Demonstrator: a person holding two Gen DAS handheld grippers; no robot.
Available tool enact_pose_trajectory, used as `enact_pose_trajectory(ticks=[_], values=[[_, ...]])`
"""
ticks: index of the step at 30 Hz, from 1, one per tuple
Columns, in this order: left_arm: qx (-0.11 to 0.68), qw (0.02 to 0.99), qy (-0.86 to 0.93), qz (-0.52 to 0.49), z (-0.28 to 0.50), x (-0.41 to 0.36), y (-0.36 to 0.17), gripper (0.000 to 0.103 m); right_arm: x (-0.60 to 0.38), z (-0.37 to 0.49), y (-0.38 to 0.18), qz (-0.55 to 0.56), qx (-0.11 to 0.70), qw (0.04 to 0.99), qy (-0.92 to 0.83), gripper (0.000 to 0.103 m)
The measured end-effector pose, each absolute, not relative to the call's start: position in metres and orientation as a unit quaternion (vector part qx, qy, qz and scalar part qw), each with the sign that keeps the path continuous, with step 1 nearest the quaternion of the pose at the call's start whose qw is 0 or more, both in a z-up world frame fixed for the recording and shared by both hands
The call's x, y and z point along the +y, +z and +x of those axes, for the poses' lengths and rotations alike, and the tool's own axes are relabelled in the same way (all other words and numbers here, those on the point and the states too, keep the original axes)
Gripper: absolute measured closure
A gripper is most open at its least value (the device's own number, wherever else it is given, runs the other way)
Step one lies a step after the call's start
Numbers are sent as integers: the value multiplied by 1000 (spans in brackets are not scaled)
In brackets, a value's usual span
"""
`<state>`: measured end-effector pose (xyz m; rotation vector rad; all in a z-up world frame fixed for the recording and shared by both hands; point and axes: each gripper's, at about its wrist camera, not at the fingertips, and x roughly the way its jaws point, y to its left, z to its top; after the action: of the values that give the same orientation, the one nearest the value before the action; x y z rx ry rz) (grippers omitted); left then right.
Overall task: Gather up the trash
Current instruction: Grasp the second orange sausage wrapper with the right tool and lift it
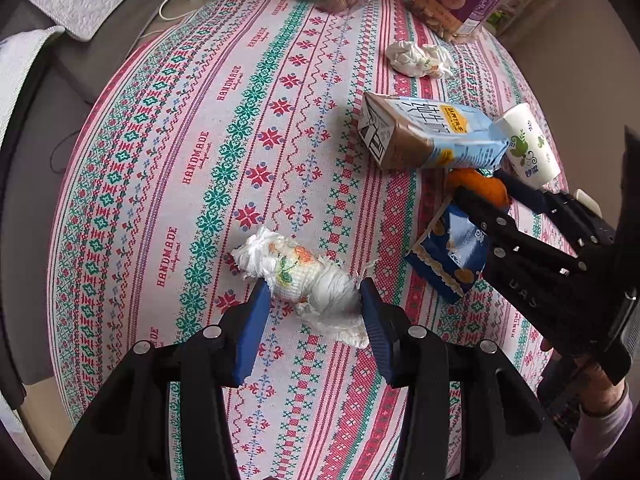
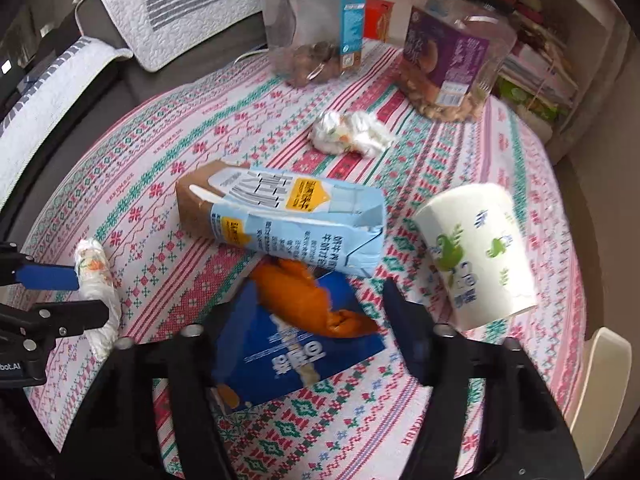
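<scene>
My left gripper (image 1: 314, 304) is open with its blue pads on either side of a crumpled white tissue wad (image 1: 304, 276) on the patterned tablecloth; the wad also shows in the right wrist view (image 2: 96, 280). My right gripper (image 2: 308, 312) is open around an orange peel (image 2: 308, 300) lying on a blue snack wrapper (image 2: 296, 352). Behind them lies a light-blue milk carton (image 2: 288, 216) on its side and a tipped white paper cup (image 2: 476, 252). A second crumpled tissue (image 2: 348, 132) lies farther back. The right gripper (image 1: 492, 204) also shows in the left wrist view.
Two clear plastic jars of nuts (image 2: 316, 24) (image 2: 452, 60) stand at the table's far edge. A sofa with a quilted cover (image 2: 180, 4) lies to the left. Shelves (image 2: 536, 52) stand at the back right. The table (image 1: 168, 184) drops off on the left side.
</scene>
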<state>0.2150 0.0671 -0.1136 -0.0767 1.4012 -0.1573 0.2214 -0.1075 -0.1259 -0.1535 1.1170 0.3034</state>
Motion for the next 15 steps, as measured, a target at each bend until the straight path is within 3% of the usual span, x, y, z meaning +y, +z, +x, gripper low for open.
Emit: enact_pose_trajectory(ticks=[4,15], values=[[635,769,-72,-34,216,66,-107,57,-113,217,-118,-46,522,839,146,83],[601,795,-72,-37,210,64,-77,57,-118,196,-83,-30,491,856,160,84]])
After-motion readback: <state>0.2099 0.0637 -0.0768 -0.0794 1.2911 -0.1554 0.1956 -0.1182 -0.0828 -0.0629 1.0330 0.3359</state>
